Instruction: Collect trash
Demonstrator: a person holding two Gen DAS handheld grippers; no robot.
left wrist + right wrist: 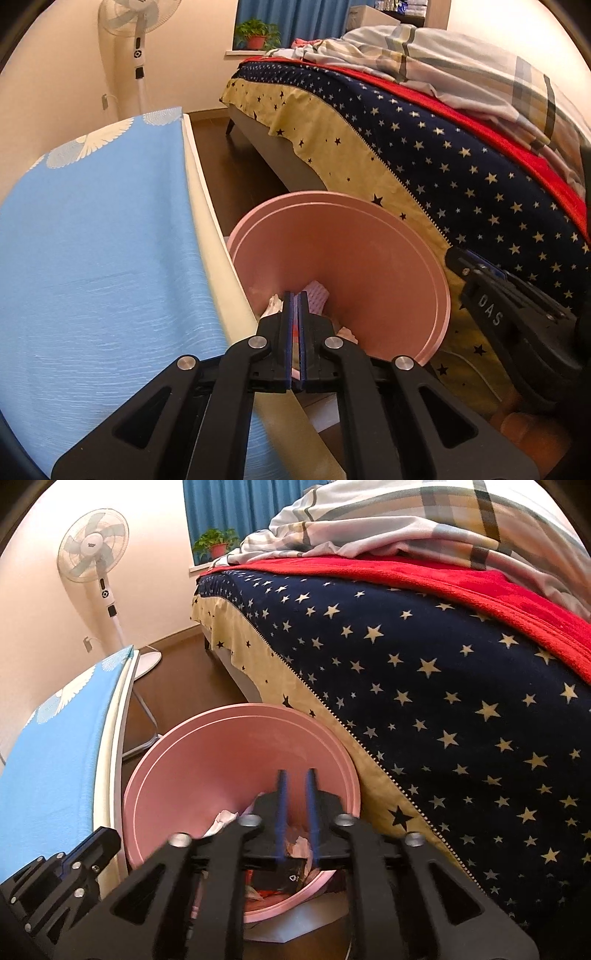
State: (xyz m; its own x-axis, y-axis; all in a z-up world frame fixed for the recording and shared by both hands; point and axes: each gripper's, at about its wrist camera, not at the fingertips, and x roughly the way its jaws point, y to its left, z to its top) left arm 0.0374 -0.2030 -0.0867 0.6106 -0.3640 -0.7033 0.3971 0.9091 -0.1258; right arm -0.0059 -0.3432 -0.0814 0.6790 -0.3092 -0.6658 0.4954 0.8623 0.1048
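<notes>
Fingers of the left gripper (294,295) are pressed together empty, the right gripper (296,775) slightly apart, both above the round pink plastic bin (177,775) holding crumpled trash (221,821) between bench (92,258) and bed (424,686).

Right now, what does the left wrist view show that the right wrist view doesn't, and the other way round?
Only the left wrist view: the left tool shut over the bin, and white boxes beyond the bed. Only the right wrist view: the right tool open, a dark packet in the bin, and the fan's round base. Both: the pink bin holding crumpled paper, the blue-covered table, the starred bed, fan and plant.
</notes>
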